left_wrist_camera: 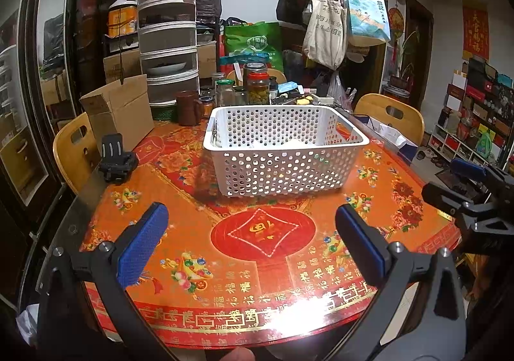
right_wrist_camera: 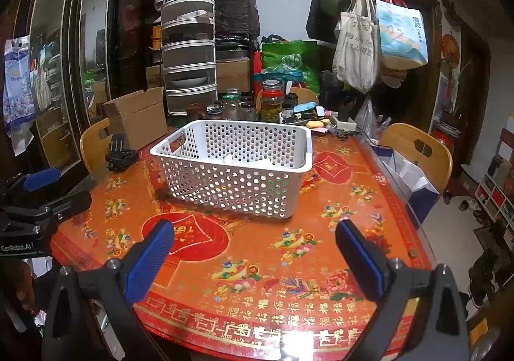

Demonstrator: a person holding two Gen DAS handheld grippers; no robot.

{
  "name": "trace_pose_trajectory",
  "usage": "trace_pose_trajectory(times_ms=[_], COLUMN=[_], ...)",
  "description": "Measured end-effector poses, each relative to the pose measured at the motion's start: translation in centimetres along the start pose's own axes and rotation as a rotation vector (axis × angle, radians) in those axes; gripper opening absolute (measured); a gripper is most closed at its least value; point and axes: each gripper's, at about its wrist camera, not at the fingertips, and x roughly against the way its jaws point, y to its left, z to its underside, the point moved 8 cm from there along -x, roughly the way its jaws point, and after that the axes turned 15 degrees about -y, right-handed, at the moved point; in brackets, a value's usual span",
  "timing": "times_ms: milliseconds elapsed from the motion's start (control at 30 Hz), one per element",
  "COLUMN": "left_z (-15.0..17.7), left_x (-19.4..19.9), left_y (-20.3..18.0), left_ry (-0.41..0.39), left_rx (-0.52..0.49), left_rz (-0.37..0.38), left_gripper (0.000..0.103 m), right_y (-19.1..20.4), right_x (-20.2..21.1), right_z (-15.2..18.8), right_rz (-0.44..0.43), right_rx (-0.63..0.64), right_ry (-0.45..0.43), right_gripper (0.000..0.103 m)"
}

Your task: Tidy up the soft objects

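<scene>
Both grippers, left (left_wrist_camera: 250, 240) and right (right_wrist_camera: 253, 250), hang empty with jaws apart over the table (left_wrist_camera: 321, 258). White soft things (right_wrist_camera: 261, 162) lie in the basket (left_wrist_camera: 282, 168) at 12 o'clock. Probably little remains; to pick anything else, approach from above and clear the rim.

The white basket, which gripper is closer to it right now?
Hard to call. Left gripper faces the white basket squarely across open tablecloth; right gripper sits similarly short, basket ahead and slightly left.
</scene>
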Motion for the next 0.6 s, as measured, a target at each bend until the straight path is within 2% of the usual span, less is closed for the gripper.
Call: trace_pose_trajectory(times_ms=[600], left_z=[0.78], left_x=[-0.24], left_y=[-0.5], left_ry=[0.009], left_rx=[0.002], left_rz=[0.004], left_gripper=[0.103], right_y=[0.09], right_x=[0.16], right_z=[0.07], right_rz=[-0.002], right_rx=[-0.008], right_ry=[0.004], right_gripper=[0.1])
